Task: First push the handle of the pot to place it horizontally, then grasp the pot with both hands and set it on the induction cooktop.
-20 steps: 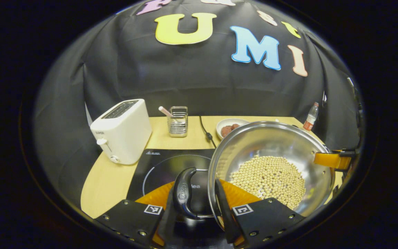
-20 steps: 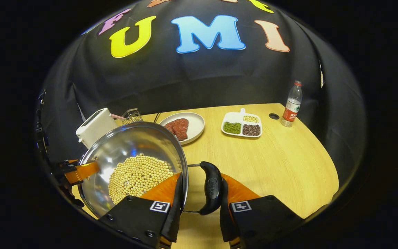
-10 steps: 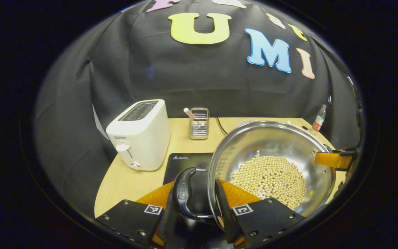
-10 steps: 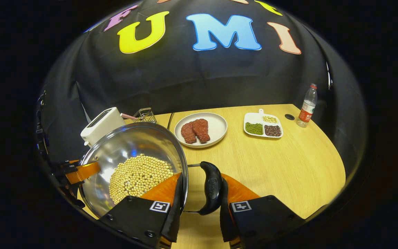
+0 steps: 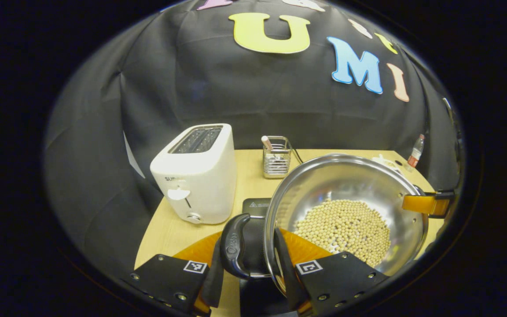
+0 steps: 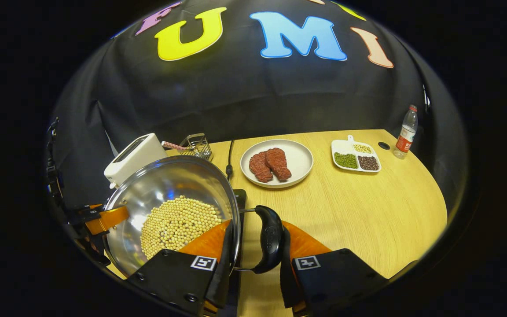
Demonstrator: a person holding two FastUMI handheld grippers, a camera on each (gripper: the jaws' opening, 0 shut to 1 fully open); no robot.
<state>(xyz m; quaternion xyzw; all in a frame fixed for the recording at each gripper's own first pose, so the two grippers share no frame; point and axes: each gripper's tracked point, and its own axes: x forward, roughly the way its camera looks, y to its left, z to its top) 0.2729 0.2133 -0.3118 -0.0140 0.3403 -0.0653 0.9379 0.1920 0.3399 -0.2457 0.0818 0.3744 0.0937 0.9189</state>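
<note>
Pot [image 5: 346,207] was held aloft over the near part of the induction cooktop [image 5: 258,204], carried between both tools. Left gripper [image 5: 247,259] was clenched across one black side handle [image 5: 233,246] and the pot rim; right gripper [image 6: 253,248] was clamped likewise on the opposite handle [image 6: 271,240]. Both handles lay level. Judged step: the carry and set-down onto the cooktop. To do it well, both grippers should travel together at equal height so the rim stays flat, bring the base square over the cooktop's ring, then lower slowly and let go only once the base bears fully; any tilt would likely roll the load toward one side. Pot held a loose layer of pale round beans [image 6: 178,222] across its bottom. Beyond the cooktop: a wire holder [image 5: 276,156] with a straw-like stick in it, beside a white toaster [image 5: 196,174]. To the cooktop's right, a plate [image 6: 299,152] held two reddish meat pieces [image 6: 270,164]; farther right, a divided dish [image 6: 355,156] held green, dark and pale beans in separate compartments, near a bottle [image 6: 404,132].
</note>
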